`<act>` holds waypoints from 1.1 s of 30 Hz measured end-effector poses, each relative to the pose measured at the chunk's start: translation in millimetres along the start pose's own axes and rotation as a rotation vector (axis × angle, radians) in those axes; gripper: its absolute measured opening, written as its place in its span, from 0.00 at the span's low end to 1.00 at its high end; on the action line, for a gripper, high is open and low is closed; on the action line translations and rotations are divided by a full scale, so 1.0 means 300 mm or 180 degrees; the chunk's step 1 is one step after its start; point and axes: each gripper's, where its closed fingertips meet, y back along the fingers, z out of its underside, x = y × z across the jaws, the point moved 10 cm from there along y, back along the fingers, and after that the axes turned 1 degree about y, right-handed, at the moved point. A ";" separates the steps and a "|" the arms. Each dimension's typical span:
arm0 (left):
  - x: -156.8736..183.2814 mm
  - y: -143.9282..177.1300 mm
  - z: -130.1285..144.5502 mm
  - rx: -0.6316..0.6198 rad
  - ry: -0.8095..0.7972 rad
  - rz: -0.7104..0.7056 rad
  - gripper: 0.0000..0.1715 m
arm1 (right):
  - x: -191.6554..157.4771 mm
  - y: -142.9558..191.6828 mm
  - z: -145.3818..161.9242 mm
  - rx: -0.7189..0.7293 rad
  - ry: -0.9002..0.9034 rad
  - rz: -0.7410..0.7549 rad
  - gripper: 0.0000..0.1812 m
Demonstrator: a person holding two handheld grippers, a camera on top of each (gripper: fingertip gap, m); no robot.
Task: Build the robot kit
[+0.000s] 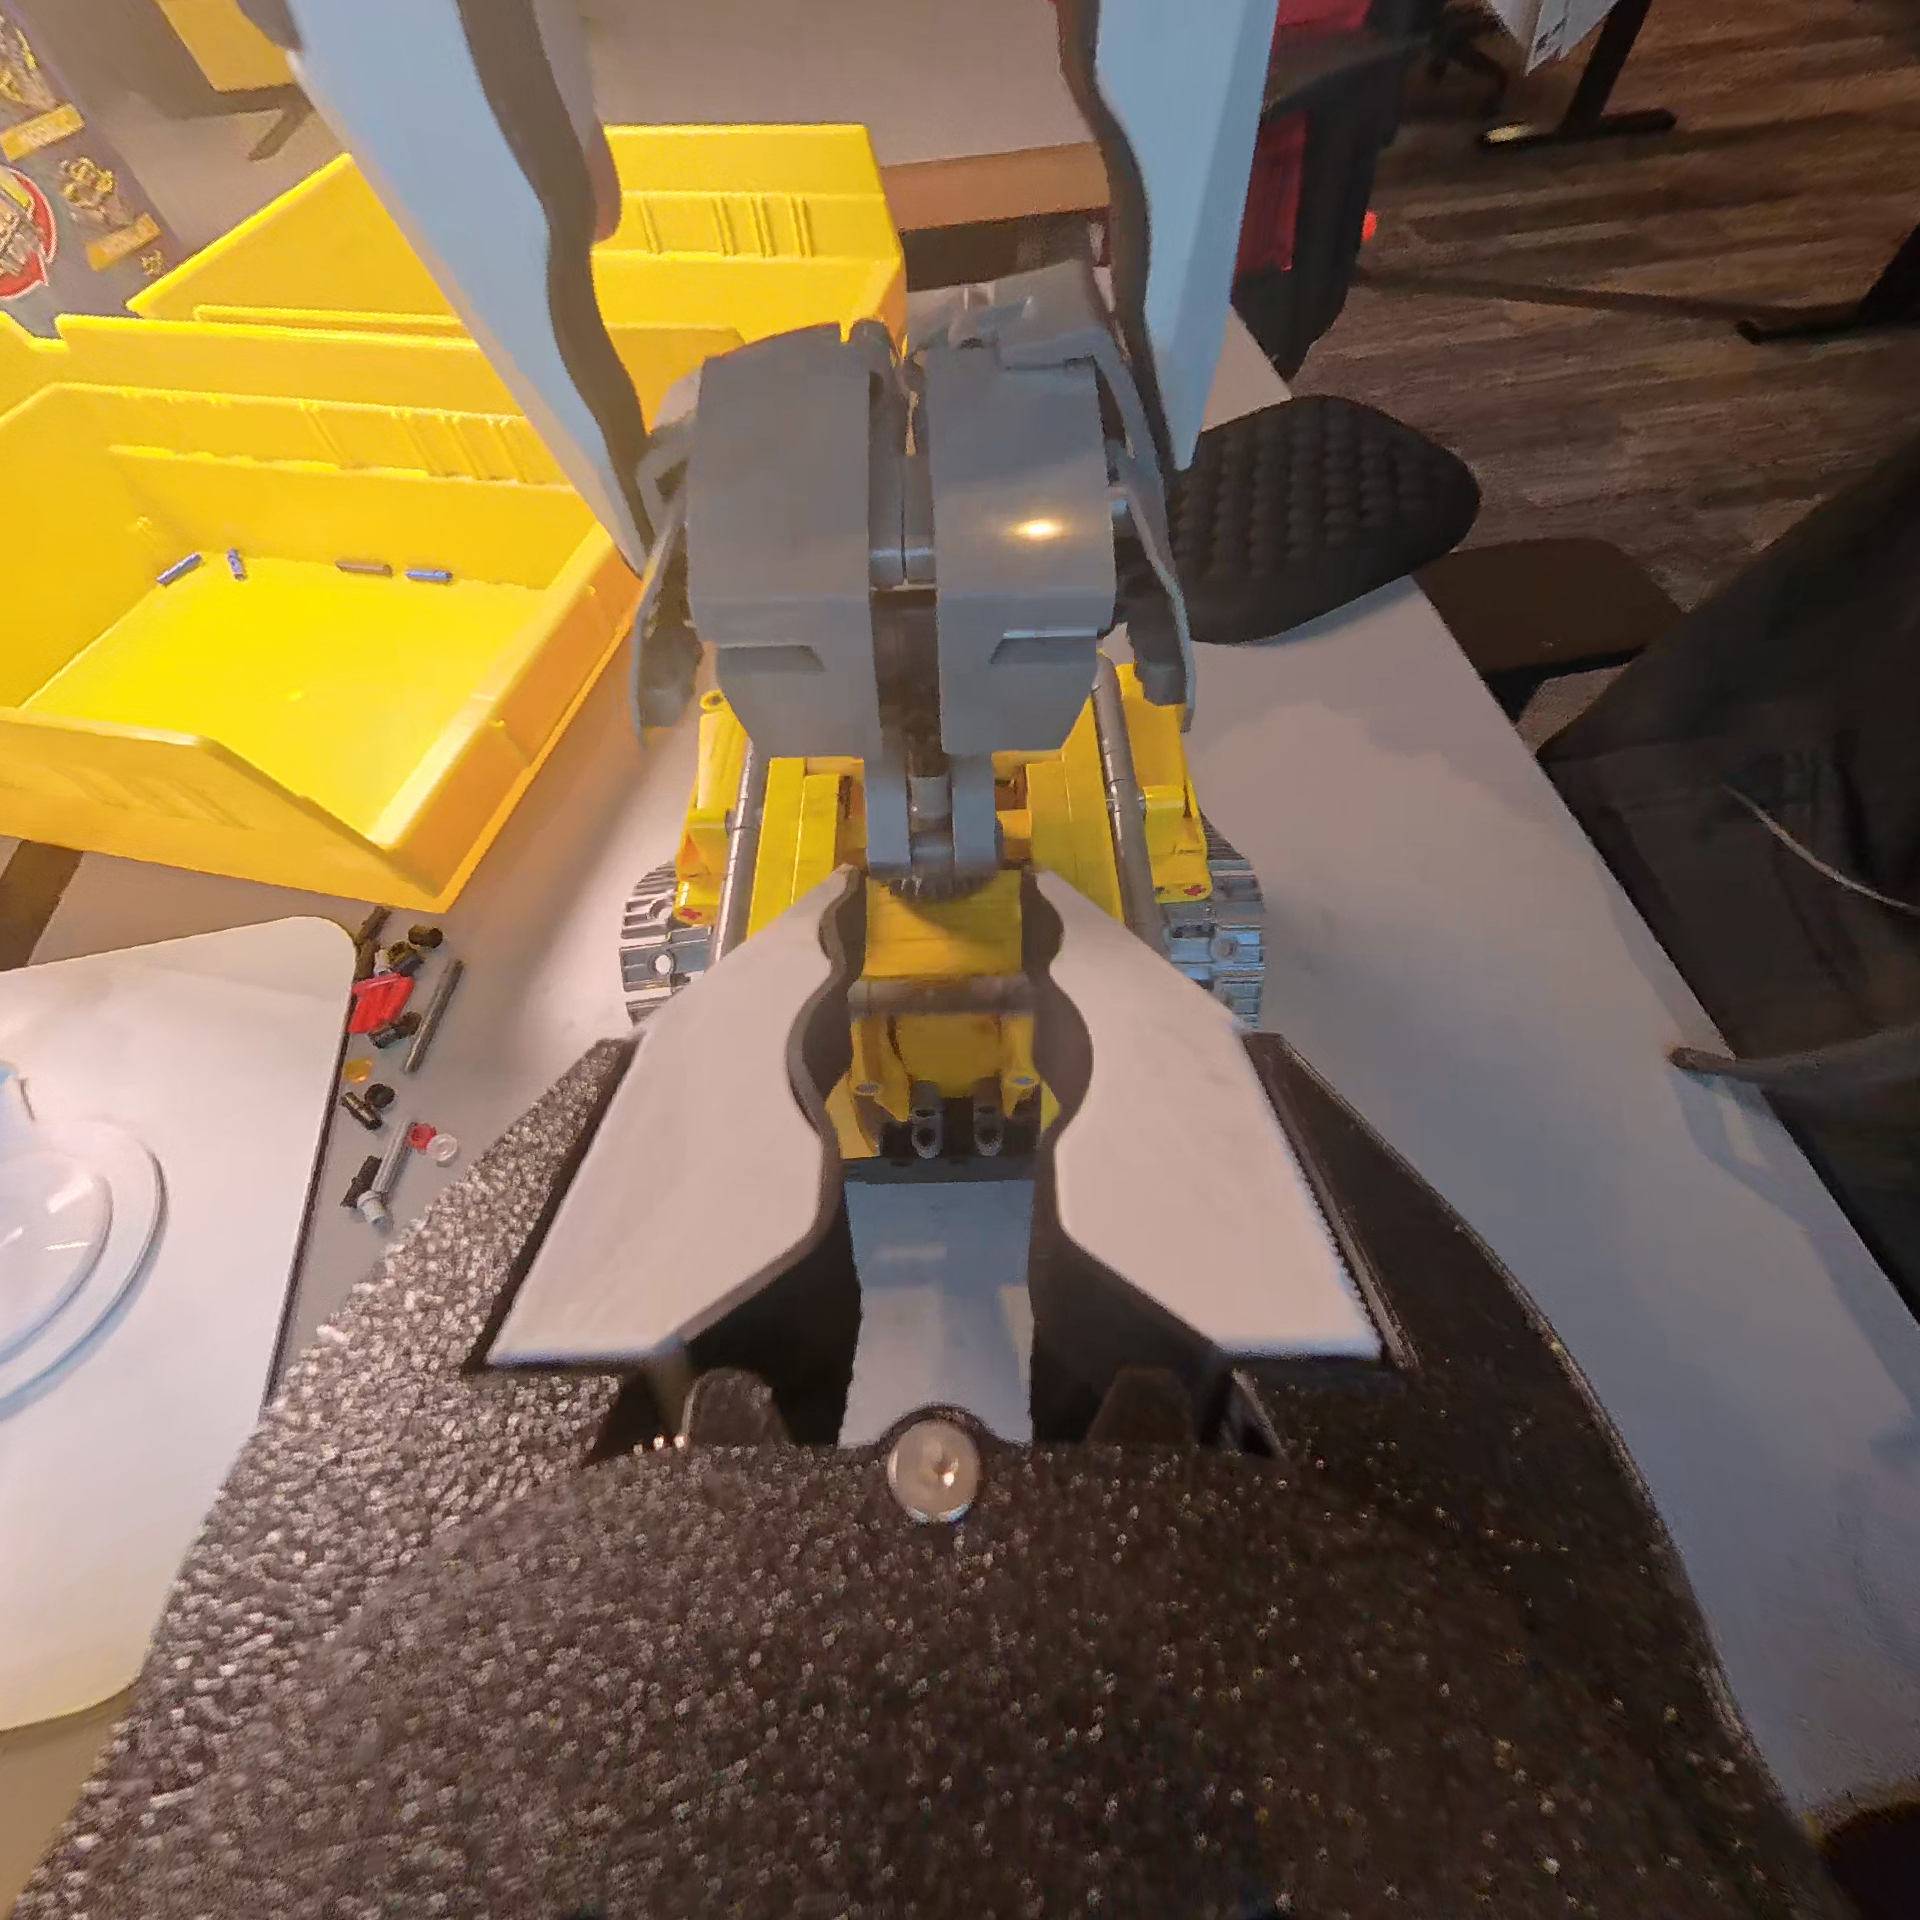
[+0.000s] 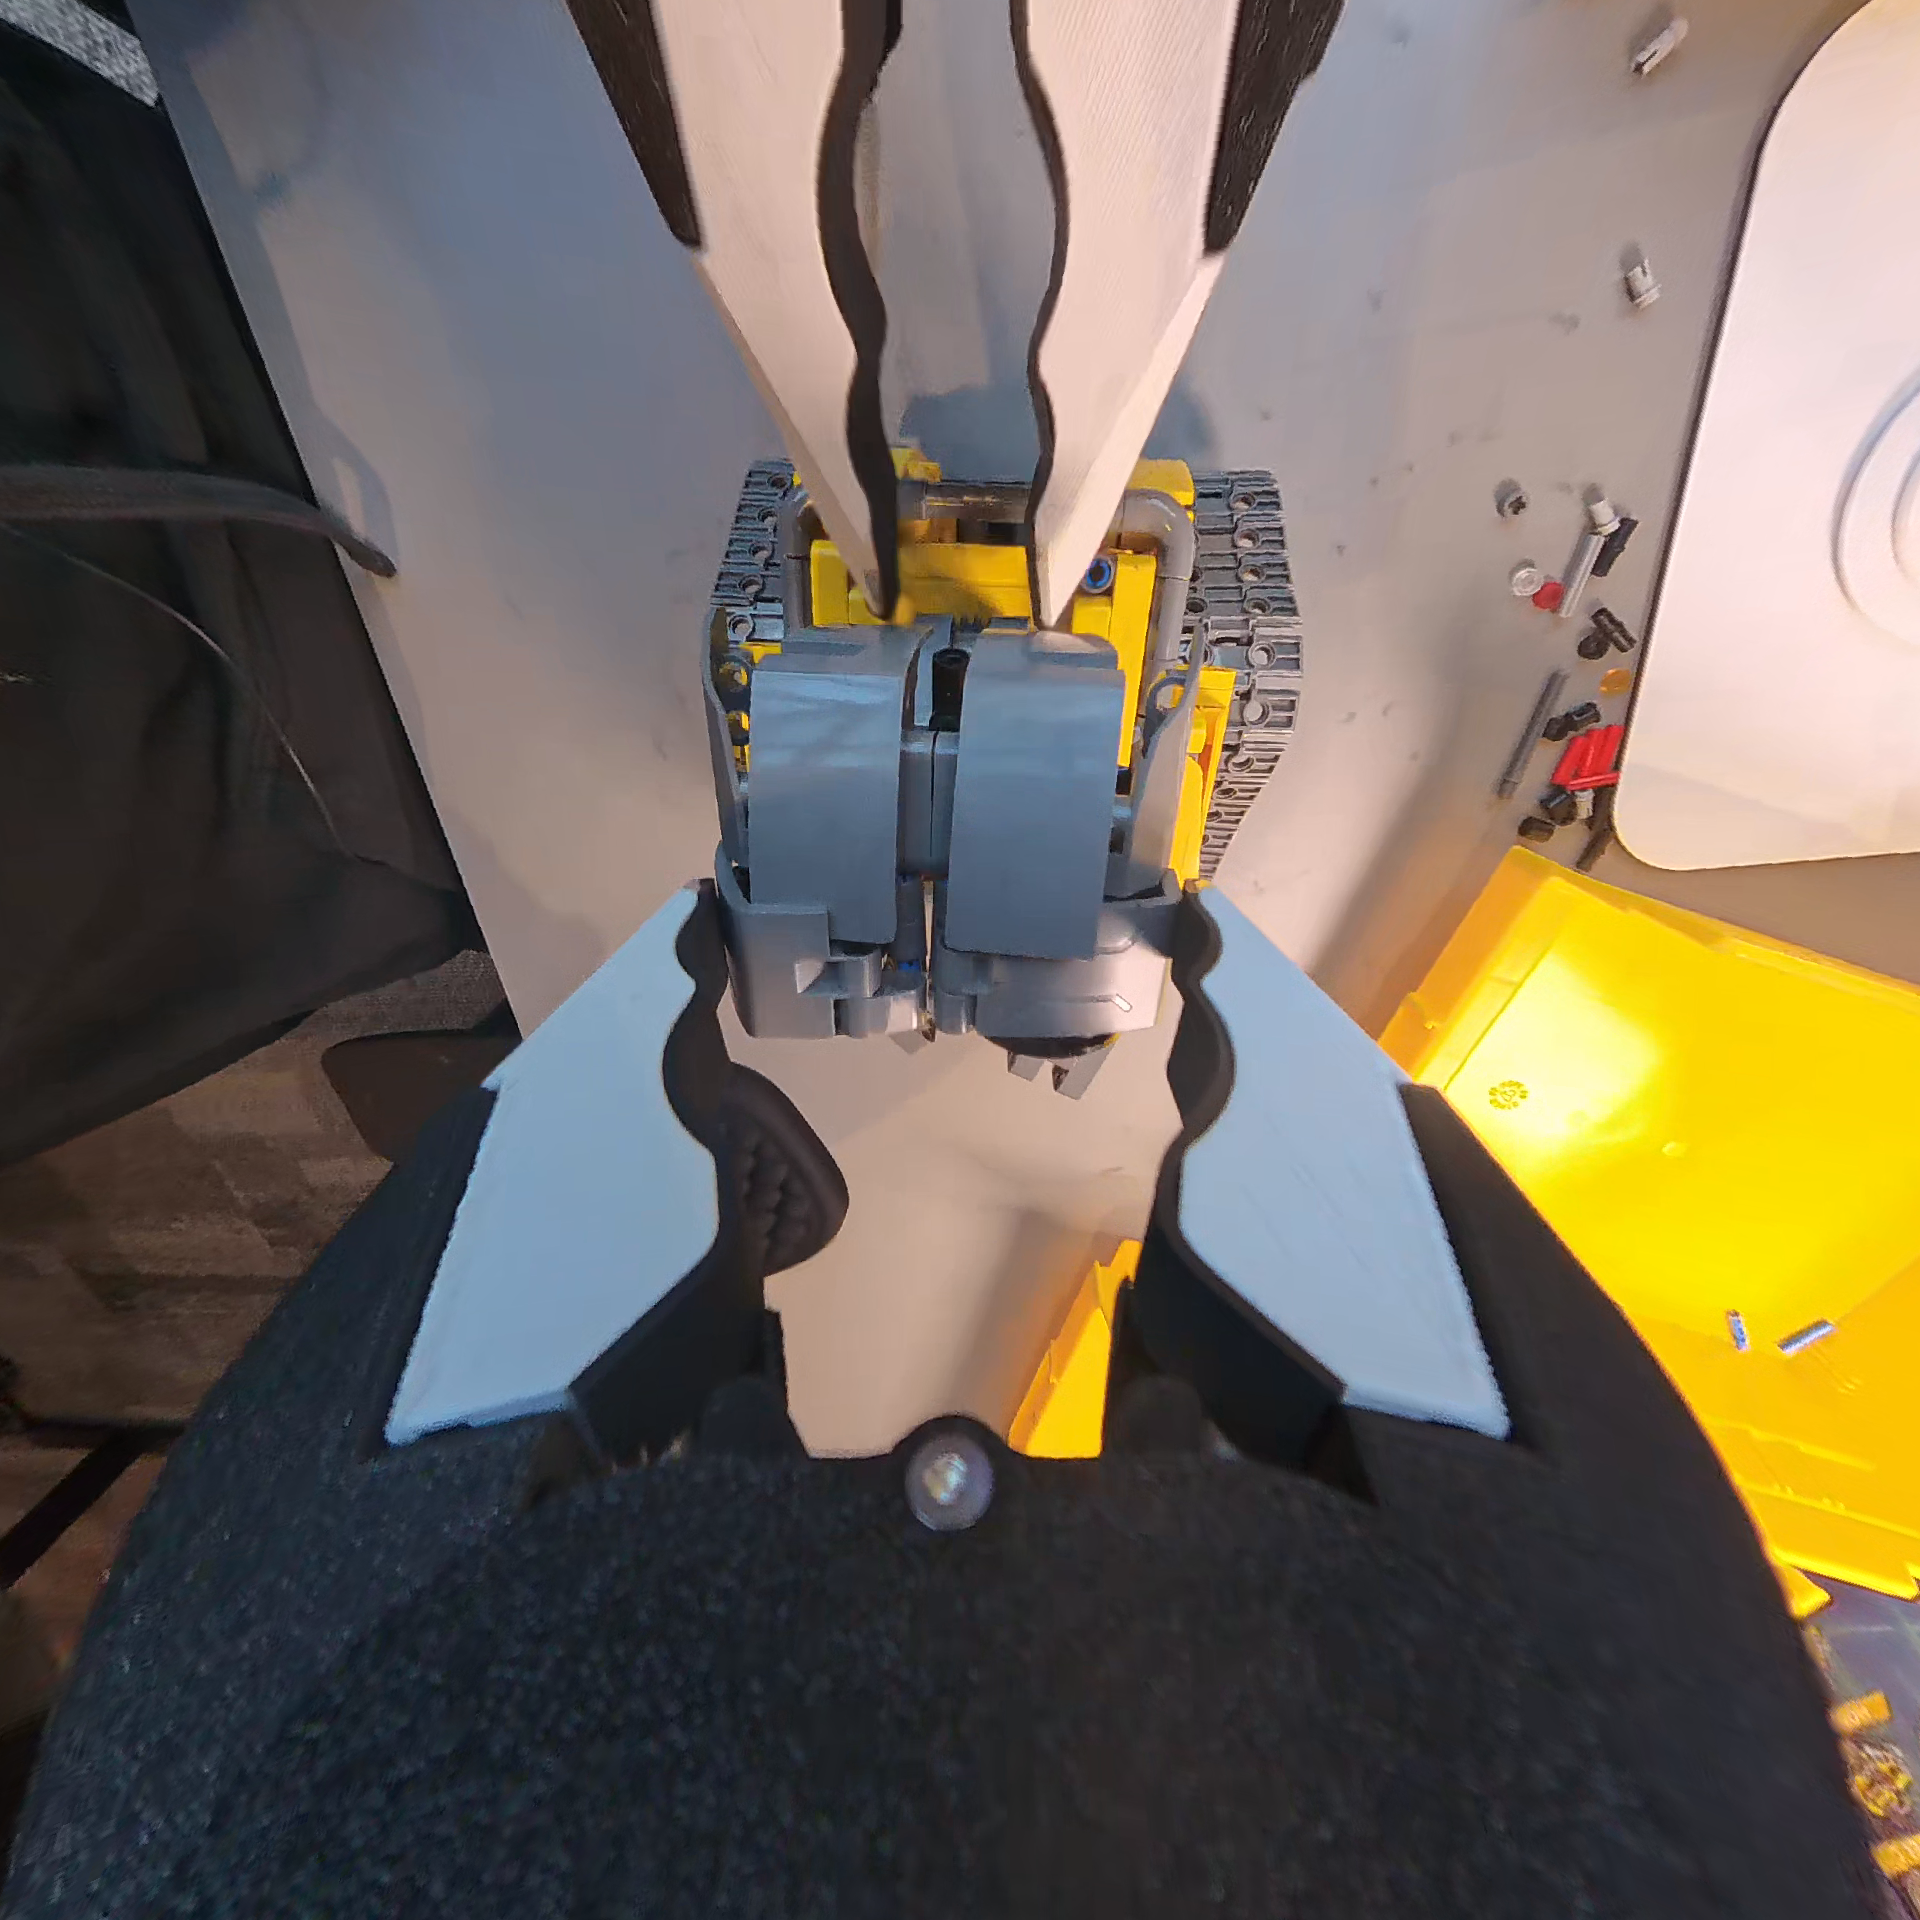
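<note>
Gripping yellow tracked model (image 1: pixel 940 997) lengthwise from opposite ends, left fingers (image 1: pixel 940 925) on chassis, right fingers (image 2: pixel 940 904) on its grey head (image 2: pixel 935 821).

No legible text is present. A printed sheet (image 1: pixel 47 197) beside the yellow bin (image 1: pixel 312 665) carries graphics and lettering, too blurred to read. A small moulded mark sits on the bin floor.

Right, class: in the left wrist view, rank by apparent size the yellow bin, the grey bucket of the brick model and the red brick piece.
1. yellow bin
2. grey bucket, though it sits nearer the camera than much of the bin
3. red brick piece, by far the smallest
</note>
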 end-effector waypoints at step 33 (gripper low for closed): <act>-0.016 -0.044 0.017 0.0121 0.0252 0.0082 0.13 | -0.035 0.021 0.077 0.0840 -0.0067 0.0233 0.55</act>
